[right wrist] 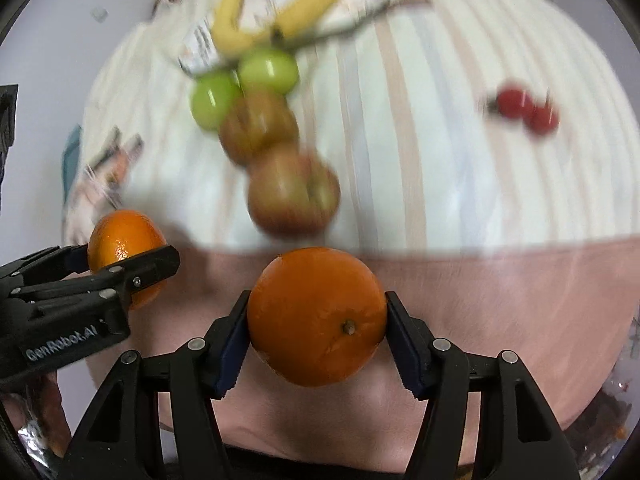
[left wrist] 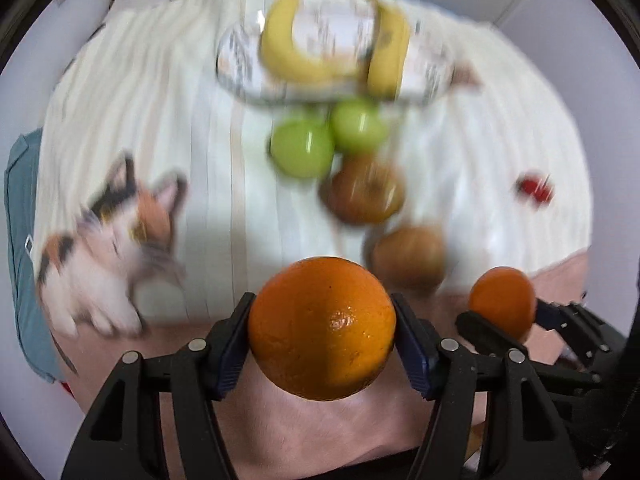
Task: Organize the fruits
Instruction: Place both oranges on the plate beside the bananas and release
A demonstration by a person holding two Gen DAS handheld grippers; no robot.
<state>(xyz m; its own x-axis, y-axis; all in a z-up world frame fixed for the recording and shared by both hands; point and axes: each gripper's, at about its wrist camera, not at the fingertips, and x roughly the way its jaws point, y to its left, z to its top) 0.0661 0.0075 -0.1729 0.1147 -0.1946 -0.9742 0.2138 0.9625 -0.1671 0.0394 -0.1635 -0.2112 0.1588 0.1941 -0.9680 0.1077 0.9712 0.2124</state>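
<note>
My left gripper (left wrist: 322,330) is shut on an orange (left wrist: 320,328) and holds it above the pink near edge of the cloth. My right gripper (right wrist: 318,318) is shut on a second orange (right wrist: 316,316). Each gripper shows in the other view with its orange: the right one at the lower right (left wrist: 502,302), the left one at the left (right wrist: 124,254). Two green apples (left wrist: 302,148) (left wrist: 358,126), two reddish-brown apples (left wrist: 364,190) (left wrist: 408,258) and two bananas (left wrist: 288,48) (left wrist: 388,48) on a plate (left wrist: 240,60) lie beyond, all blurred.
A striped white cloth (left wrist: 208,168) with a pink border covers the round table. A cat picture (left wrist: 116,240) is on its left side. Small red fruits (right wrist: 524,110) lie at the right. A blue cloth (left wrist: 20,240) hangs at the far left.
</note>
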